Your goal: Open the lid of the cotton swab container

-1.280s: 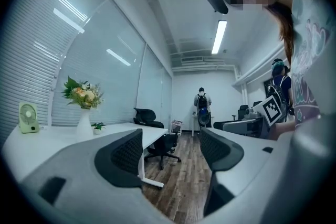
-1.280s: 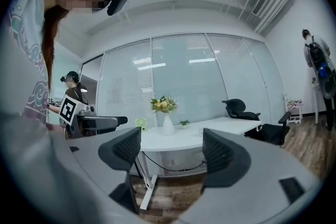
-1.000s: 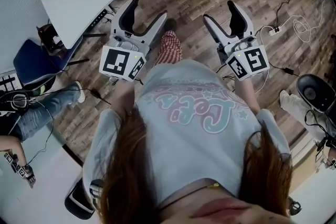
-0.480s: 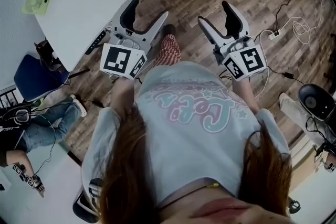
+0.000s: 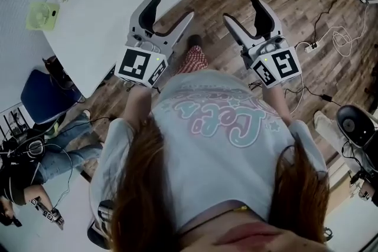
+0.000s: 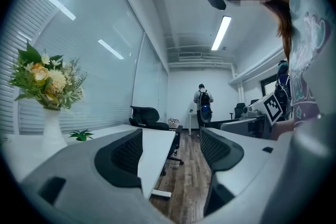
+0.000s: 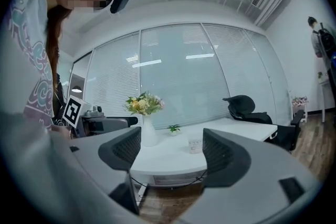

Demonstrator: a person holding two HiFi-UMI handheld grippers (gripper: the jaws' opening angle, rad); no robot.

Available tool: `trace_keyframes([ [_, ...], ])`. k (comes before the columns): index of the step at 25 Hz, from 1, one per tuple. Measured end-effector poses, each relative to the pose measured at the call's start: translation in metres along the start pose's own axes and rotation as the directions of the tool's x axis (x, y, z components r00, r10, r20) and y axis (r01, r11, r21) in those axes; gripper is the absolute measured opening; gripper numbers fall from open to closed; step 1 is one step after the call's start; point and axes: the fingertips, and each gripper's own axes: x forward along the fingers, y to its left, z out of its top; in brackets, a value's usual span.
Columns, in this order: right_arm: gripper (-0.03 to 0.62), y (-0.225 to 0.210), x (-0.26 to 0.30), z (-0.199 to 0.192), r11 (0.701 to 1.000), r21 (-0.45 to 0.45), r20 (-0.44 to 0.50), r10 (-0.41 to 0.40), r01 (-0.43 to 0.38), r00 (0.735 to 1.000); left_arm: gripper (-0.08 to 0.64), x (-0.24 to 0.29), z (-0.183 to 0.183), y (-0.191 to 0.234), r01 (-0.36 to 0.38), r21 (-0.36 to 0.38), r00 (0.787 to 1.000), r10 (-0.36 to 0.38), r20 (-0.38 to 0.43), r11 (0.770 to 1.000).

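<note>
Now the left gripper point(image 5: 172, 9) and right gripper point(image 5: 241, 12) hang spread, empty, by the white table point(image 5: 100, 15).

The worktop point(image 5: 112, 9) lies ahead and left of the person, with the left gripper point(image 5: 172, 6) at its edge and the right gripper point(image 5: 241, 10) over the floor point(image 5: 295, 3) beside it. On the worktop, a flower vase point(image 7: 148, 132) stands left of a small potted plant point(image 7: 172, 129) and a small container point(image 7: 195, 145); an office chair point(image 7: 244, 107) stands beyond its right end

grey left gripper point(image 5: 173, 6), white table point(image 5: 106, 15)
</note>
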Motion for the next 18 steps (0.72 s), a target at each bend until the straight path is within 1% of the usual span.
trace_keyframes([
  [3,0.359,-0.012,0.019,0.005,1.000,-0.006,0.005,-0.018,0.018,1.000,0.322,0.017,0.000,0.017,0.022,-0.013,1.000,-0.022,0.003,1.000],
  [9,0.357,-0.031,0.039,0.005,0.999,-0.008,0.009,-0.052,0.052,0.999,0.322,0.042,0.001,0.037,0.047,-0.006,0.999,-0.047,0.012,0.999],
  [14,0.357,-0.047,0.059,0.014,0.998,-0.006,0.013,-0.067,0.067,0.998,0.322,0.063,0.007,0.055,0.064,-0.008,0.998,-0.064,0.010,0.998],
  [18,0.357,-0.052,0.079,0.012,0.997,-0.010,0.011,-0.076,0.076,0.997,0.322,0.071,0.001,0.073,0.074,-0.017,0.997,-0.074,0.010,0.997],
])
